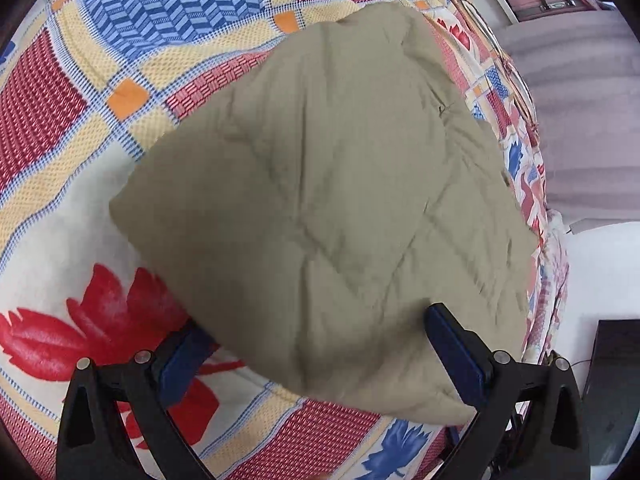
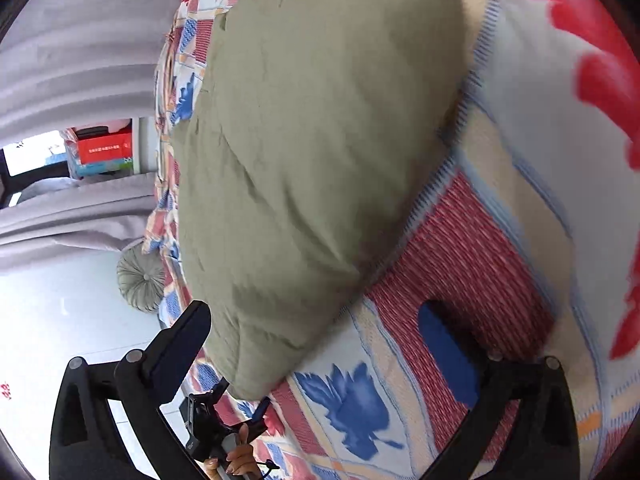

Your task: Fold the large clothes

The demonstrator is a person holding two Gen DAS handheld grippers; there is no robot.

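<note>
A folded olive-khaki quilted garment (image 1: 320, 200) lies as a thick bundle on a patterned bedspread (image 1: 120, 80) near the bed's edge. My left gripper (image 1: 320, 344) is open, its two blue-padded fingers (image 1: 456, 352) set wide on either side of the bundle's near corner. In the right wrist view the same garment (image 2: 312, 140) fills the middle. My right gripper (image 2: 320, 352) is open too, one finger (image 2: 180, 344) beside the bundle's near end, the other over the bedspread (image 2: 460, 248). Neither gripper holds the cloth.
The bed's edge runs along the right of the left wrist view, with grey curtains (image 1: 580, 100) and a white floor (image 1: 608, 264) beyond. A round grey cushion (image 2: 140, 278) lies on the floor. The person's hand on the other gripper's handle (image 2: 236, 456) shows low down.
</note>
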